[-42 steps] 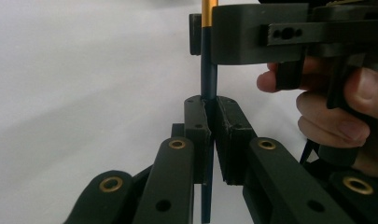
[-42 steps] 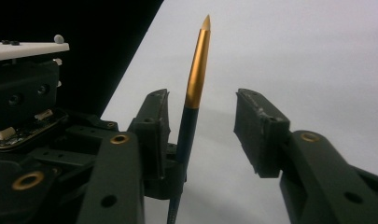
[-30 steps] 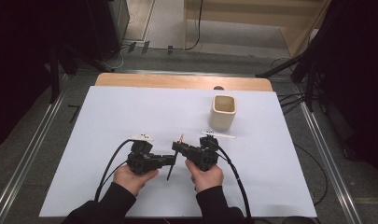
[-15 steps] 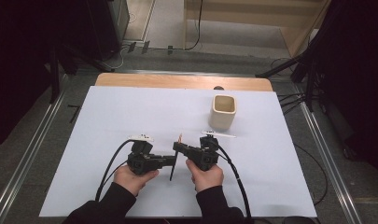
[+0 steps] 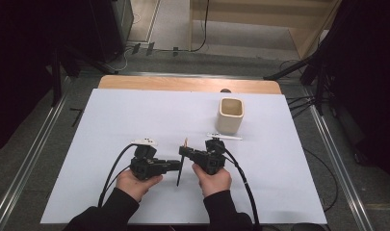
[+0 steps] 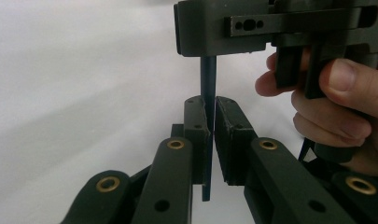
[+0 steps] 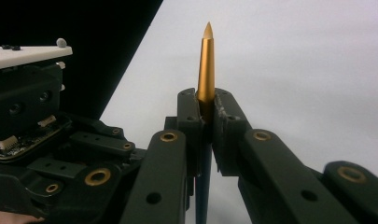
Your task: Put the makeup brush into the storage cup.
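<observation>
White sheeting covers the tabletop [image 5: 135, 110], and near its front edge 2 grippers meet. Left gripper [image 6: 211, 122] and right gripper [image 7: 205, 109] are both clamped tight on 1 dark pen [image 5: 179, 169] with a gold tip [image 7: 206, 65]. Near the far right corner stands a beige cup [image 5: 230, 115].

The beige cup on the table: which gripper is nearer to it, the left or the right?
Right. The right gripper is below and to the left of the cup in the high view. The left gripper is farther left and lower. Both are shut on one pen.
</observation>
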